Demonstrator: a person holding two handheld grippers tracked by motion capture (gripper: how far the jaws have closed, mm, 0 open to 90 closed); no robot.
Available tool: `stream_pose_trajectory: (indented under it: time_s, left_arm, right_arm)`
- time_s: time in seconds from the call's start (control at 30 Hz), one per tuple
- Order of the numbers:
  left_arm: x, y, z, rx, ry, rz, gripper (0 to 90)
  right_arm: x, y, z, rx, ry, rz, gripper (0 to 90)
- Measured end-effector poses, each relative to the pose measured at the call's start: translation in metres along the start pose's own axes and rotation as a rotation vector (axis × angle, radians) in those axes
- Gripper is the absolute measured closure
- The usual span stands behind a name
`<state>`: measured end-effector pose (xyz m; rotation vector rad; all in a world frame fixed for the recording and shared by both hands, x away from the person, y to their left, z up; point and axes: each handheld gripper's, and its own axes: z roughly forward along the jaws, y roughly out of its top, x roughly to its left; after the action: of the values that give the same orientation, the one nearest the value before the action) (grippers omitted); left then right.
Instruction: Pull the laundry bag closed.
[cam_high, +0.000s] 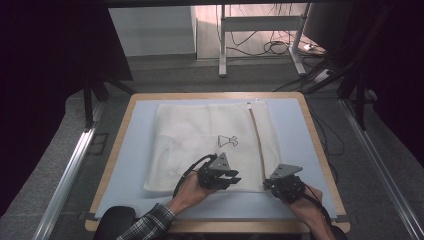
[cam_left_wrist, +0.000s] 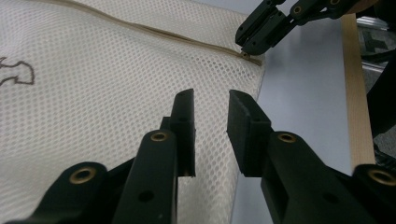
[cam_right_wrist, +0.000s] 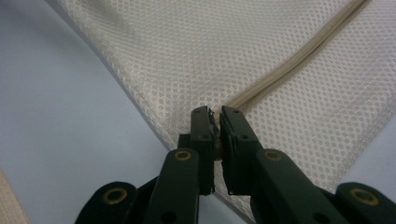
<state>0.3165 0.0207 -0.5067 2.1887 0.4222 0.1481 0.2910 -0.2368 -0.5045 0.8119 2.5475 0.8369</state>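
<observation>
A white mesh bag (cam_high: 200, 145) lies flat on the blue mat (cam_high: 131, 165), with a small black dress drawing (cam_high: 227, 141) on it. A beige zipper (cam_high: 257, 145) runs down its right side to the near corner. My right gripper (cam_high: 268, 184) sits at that corner, and its jaws (cam_right_wrist: 215, 113) are shut on the zipper pull (cam_left_wrist: 244, 55) at the end of the zipper (cam_right_wrist: 299, 60). My left gripper (cam_high: 232, 179) hovers low over the mesh (cam_left_wrist: 93, 107) just left of the zipper. Its jaws (cam_left_wrist: 211, 100) stand a little apart with nothing pinched between them.
The mat covers a wooden table top whose rim (cam_high: 320, 150) runs close to my right hand. Beyond the far edge are grey floor, a desk frame (cam_high: 260, 30) and loose cables (cam_high: 280, 47). A metal rail (cam_high: 70, 170) lies left of the table.
</observation>
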Motion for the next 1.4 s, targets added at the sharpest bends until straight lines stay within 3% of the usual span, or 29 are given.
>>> stream_pose_trajectory:
  time_s: [0.43, 0.73, 1.4]
  left_arm:
    - [-0.005, 0.011, 0.023, 0.033, -0.046, 0.066, 89.2]
    - [-0.01, 0.016, 0.038, 0.043, -0.071, 0.077, 89.6]
    - [-0.019, 0.024, 0.065, 0.092, -0.087, 0.113, 89.5]
  right_arm:
    - [-0.001, -0.001, -0.001, 0.001, 0.001, 0.004, 82.1]
    - [-0.001, 0.0, -0.001, 0.009, 0.006, 0.025, 82.6]
    - [-0.002, 0.0, -0.001, 0.01, 0.001, 0.024, 82.6]
